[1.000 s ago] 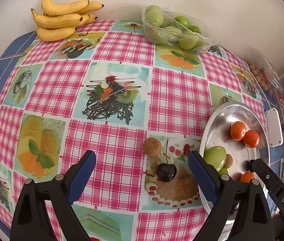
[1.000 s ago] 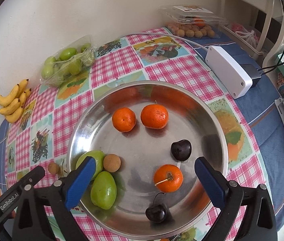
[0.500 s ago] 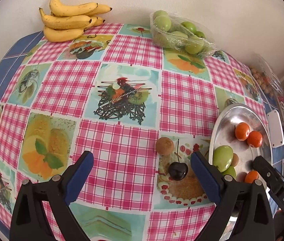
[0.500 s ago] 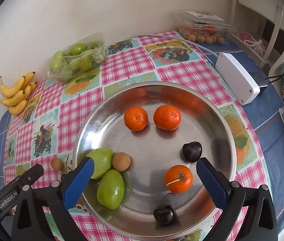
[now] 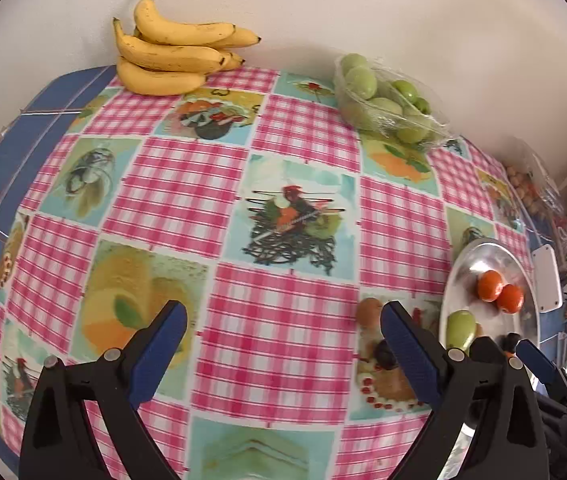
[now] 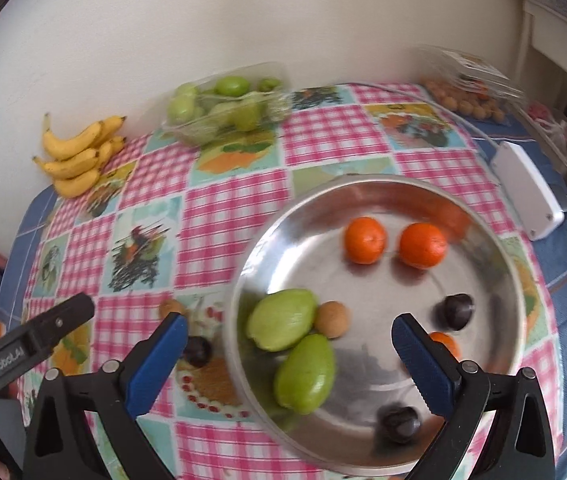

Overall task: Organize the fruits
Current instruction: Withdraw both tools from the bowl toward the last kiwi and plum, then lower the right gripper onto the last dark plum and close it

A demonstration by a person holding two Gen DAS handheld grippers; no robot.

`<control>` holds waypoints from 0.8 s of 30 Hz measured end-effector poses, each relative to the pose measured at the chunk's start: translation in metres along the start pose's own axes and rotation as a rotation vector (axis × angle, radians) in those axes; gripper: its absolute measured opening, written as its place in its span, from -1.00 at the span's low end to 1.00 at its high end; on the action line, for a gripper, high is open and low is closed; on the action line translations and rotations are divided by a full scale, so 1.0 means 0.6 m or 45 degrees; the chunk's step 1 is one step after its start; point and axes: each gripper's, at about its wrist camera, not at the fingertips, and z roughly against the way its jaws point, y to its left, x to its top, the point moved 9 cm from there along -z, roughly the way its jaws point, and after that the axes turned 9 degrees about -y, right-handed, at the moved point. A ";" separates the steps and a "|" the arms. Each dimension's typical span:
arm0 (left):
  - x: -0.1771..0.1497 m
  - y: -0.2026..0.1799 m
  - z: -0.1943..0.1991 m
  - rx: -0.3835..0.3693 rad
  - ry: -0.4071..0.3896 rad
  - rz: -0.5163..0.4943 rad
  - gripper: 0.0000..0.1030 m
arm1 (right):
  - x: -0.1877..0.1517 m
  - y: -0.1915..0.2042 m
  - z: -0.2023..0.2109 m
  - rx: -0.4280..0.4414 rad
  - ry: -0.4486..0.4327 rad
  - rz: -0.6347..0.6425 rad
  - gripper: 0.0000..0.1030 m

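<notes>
A steel bowl (image 6: pixel 495 256) (image 5: pixel 467 264) holds two green fruits (image 6: pixel 283 318), three oranges (image 6: pixel 365 240), a small brown fruit (image 6: pixel 332 319) and two dark cherries (image 6: pixel 453 311). On the cloth left of the bowl lie a brown fruit (image 5: pixel 368 312) (image 6: pixel 171 307) and a dark cherry (image 5: pixel 385 354) (image 6: pixel 197 351). My left gripper (image 5: pixel 283 344) is open and empty over the cloth, left of those two. My right gripper (image 6: pixel 287 354) is open and empty above the bowl's left side.
A bunch of bananas (image 5: pixel 171 56) lies at the back by the wall. A clear tray of green fruits (image 5: pixel 387 100) stands at the back right. A bag of small fruits (image 6: pixel 463 92) and a white box (image 6: pixel 527 196) lie at the far right edge.
Both grippers have swung left. In the left view the brown fruit and cherry slid from between the jaws to beside the right finger. The right view is blurred from motion.
</notes>
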 end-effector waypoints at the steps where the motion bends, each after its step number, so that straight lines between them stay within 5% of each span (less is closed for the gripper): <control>1: 0.000 0.007 -0.001 0.023 0.005 -0.011 0.89 | -0.004 0.015 -0.002 0.024 0.010 0.017 1.00; 8: 0.003 0.058 0.000 0.134 0.035 -0.038 0.89 | -0.027 0.088 -0.013 0.132 0.065 0.101 1.00; 24: 0.004 0.071 -0.007 0.011 0.066 0.073 0.89 | -0.044 0.154 -0.027 0.301 0.118 0.098 1.00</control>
